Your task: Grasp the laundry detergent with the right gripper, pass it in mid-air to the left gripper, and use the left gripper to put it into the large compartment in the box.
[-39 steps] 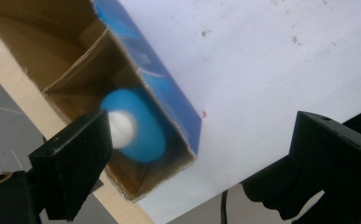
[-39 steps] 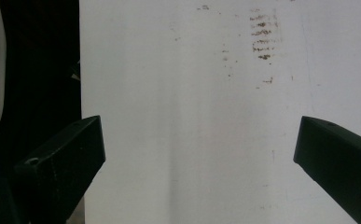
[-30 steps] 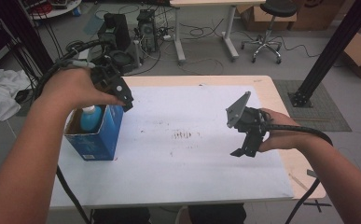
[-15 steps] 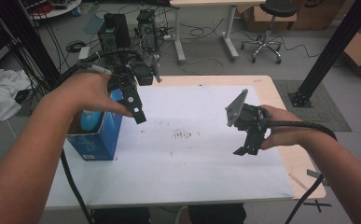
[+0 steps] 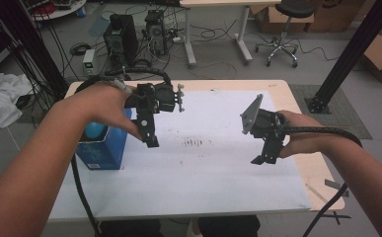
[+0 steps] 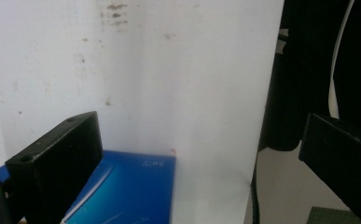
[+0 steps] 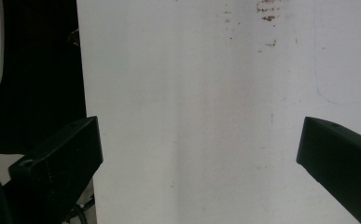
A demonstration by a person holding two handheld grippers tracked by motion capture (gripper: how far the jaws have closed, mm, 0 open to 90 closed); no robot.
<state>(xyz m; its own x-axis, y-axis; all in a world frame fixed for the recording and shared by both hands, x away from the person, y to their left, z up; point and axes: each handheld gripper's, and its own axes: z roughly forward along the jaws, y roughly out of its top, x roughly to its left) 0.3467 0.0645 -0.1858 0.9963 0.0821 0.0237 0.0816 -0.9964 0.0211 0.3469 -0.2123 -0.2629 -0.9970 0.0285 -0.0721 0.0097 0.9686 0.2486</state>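
Tools count two, both held above white sheet [image 5: 213,173] on tabletop [image 5: 322,173]. Left tool [image 5: 149,131] hangs just beside one blue box [image 5: 99,148], jaws spread wide, nothing gripped. Right tool [image 5: 265,150] well apart on other side, jaws likewise released and empty. One blue round-topped object [image 5: 94,131] sits inside box.

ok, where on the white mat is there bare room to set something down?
The middle of the white table mat between the left gripper and the right gripper is bare apart from small brown marks, as is the strip along its near edge. The left edge is crowded: an open blue cardboard box stands there.
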